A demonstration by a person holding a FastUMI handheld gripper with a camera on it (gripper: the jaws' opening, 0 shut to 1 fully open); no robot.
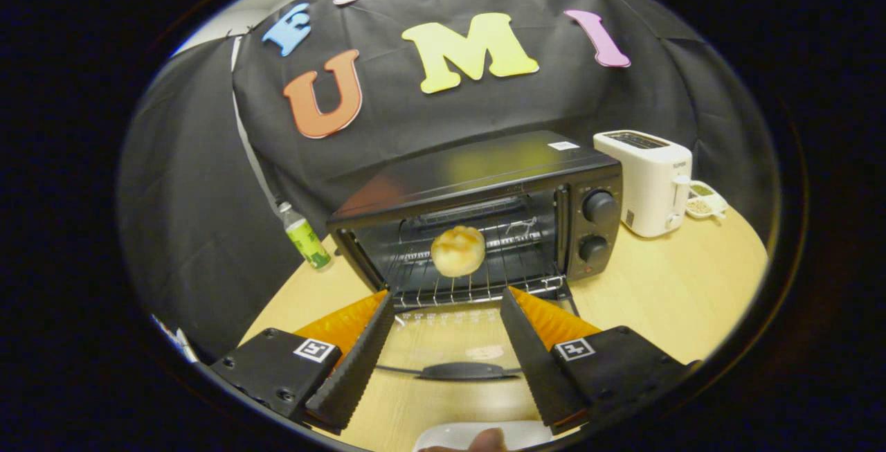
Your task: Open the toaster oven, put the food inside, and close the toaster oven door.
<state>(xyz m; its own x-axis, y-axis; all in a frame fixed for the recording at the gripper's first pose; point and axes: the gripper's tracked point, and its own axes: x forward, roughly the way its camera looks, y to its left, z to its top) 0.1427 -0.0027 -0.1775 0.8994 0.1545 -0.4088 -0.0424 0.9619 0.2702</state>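
A green-labelled bottle (302, 236) is seen standing on the wooden table (664, 286), against the black cloth wall, just left of the toaster oven (477, 210). The toaster oven is set at mid-table with its glass door (453, 341) dropped fully open and lying flat toward the gripper (446, 303); the door handle (460, 371) is seen between the two fingers, near their bases. The fingers are spread wide and nothing is gripped; their tips are placed just short of the oven's front opening, one on each side of the door. The food, a round golden bun (458, 250), is seen inside the oven cavity on the wire rack (477, 275), beyond the fingertips and roughly centred between them. Two control knobs (599, 208) are stacked on the oven's right panel. A white pop-up toaster (647, 182) is placed just right of the oven, apart from it, and a small white dish (706, 201) with something grainy in it is tucked beside the toaster. Below the fingers, the rim of a white plate (450, 435) is visible, with a fingertip (488, 441) of the person in front of it.
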